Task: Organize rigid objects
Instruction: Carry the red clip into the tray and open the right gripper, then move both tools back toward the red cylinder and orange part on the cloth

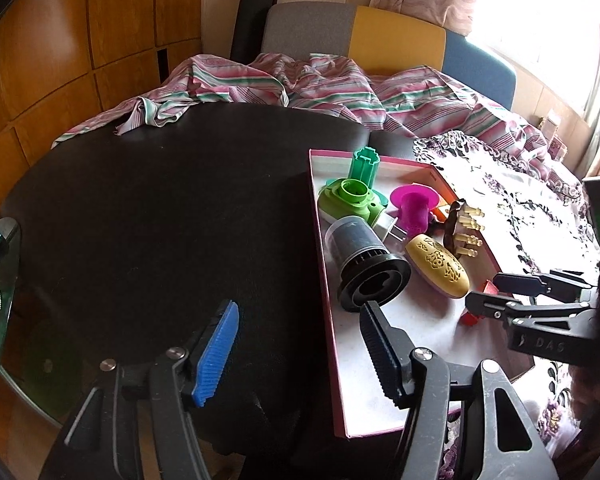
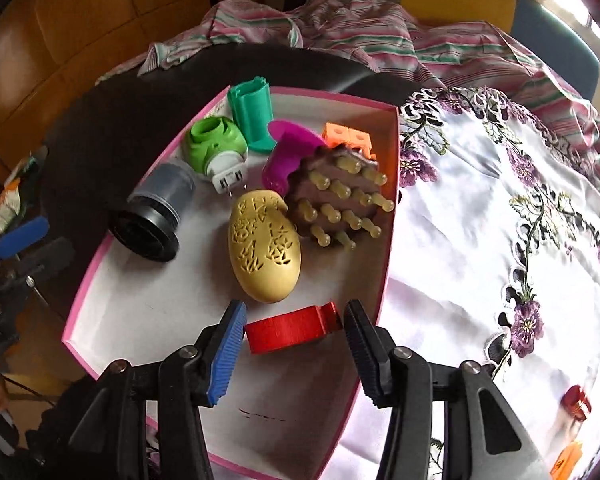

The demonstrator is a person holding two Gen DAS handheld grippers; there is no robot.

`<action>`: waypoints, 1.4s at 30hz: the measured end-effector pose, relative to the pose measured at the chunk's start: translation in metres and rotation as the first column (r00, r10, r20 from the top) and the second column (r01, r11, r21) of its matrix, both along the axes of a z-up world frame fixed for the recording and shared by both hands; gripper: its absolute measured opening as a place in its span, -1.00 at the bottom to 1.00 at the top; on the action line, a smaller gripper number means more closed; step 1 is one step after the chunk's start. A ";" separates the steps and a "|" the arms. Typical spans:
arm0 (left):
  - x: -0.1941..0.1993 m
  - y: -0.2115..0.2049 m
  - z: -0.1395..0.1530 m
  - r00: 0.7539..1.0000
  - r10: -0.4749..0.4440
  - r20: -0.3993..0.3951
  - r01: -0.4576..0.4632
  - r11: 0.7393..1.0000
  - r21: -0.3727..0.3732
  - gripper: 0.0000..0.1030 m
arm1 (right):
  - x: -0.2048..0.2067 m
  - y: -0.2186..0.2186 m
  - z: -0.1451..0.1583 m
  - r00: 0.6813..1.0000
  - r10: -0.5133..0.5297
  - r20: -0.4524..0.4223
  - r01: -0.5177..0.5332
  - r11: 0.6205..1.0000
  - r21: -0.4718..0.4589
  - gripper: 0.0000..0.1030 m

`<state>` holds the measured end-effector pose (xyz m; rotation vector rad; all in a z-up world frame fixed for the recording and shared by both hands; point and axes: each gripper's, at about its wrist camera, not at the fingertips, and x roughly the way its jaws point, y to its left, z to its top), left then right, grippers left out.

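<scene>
Right gripper jaws stand released around a red ring piece lying in the pink-rimmed box, its near edge hidden behind them. Left gripper jaws gape empty over that box's rim. Behind the ring lie a gold egg and a black cylinder. Beside the box, a floral cloth covers the dark counter.
</scene>
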<state>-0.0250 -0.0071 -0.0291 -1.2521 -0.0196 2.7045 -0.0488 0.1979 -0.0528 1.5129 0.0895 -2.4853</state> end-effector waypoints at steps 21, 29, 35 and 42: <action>0.010 0.018 0.011 0.997 -0.073 -0.032 0.072 0.997 -0.029 0.28 | 0.024 0.071 0.036 0.978 -0.193 -0.076 0.190 0.981 -0.045 0.00; 0.015 0.042 0.018 0.988 -0.146 -0.047 0.144 0.989 -0.041 0.28 | 0.039 0.132 0.045 0.940 -0.334 -0.068 0.330 0.941 -0.069 0.00; 0.017 0.072 0.026 0.972 -0.227 -0.066 0.223 0.973 -0.055 0.28 | 0.059 0.191 0.057 0.873 -0.482 -0.070 0.475 0.874 -0.099 0.00; 0.022 0.114 0.029 0.941 -0.331 -0.067 0.327 0.942 -0.073 0.28 | 0.090 0.264 0.064 0.744 -0.664 -0.067 0.650 0.744 -0.157 0.02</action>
